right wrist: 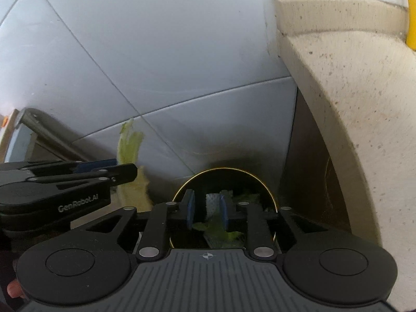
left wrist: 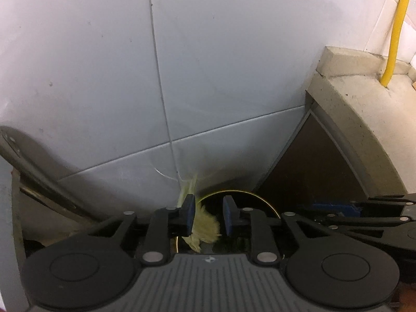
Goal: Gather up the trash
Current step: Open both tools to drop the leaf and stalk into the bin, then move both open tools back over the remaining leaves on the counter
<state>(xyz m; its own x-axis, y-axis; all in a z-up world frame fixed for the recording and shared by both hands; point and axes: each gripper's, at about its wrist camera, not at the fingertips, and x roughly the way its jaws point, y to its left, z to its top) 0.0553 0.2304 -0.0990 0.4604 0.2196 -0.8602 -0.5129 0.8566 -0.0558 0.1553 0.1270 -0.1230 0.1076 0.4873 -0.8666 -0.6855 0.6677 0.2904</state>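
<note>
we see only the far rim of the bin [right wrist: 223, 169]; our right claw [right wrist: 207, 210] hides its near half, and the scraps [right wrist: 221, 232] inside are blurred.

surface: pale tiled floor [left wrist: 234, 52] | on it: round dark bin w/ gold rim [right wrist: 260, 179] | beside: stone counter base [right wrist: 338, 104]
</note>
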